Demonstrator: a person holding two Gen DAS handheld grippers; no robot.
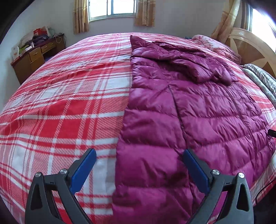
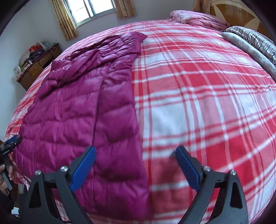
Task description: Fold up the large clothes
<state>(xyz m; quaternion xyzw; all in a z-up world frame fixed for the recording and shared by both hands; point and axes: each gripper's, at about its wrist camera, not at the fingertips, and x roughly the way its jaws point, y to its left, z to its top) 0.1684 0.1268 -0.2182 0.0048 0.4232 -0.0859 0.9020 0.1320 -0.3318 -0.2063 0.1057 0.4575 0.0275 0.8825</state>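
A long magenta quilted down coat (image 1: 198, 106) lies lengthwise on the red-and-white plaid bed cover (image 1: 69, 106), hem toward me, with a sleeve bunched across its upper part. My left gripper (image 1: 139, 153) is open above the coat's left edge near the hem, with nothing between its blue pads (image 1: 82, 170). In the right wrist view the coat (image 2: 77, 112) fills the left half. My right gripper (image 2: 136, 149) hangs open over the coat's right edge near the hem, one pad above the coat and the other above the plaid cover (image 2: 198, 103). The left gripper (image 2: 10, 143) shows at that view's left edge.
A wooden desk (image 1: 34, 56) piled with clutter stands against the far left wall. A window with curtains (image 1: 112, 10) is behind the bed. A pink quilt (image 2: 198, 18), striped pillows (image 2: 253, 41) and a wooden headboard (image 1: 250, 48) are at the bed's head.
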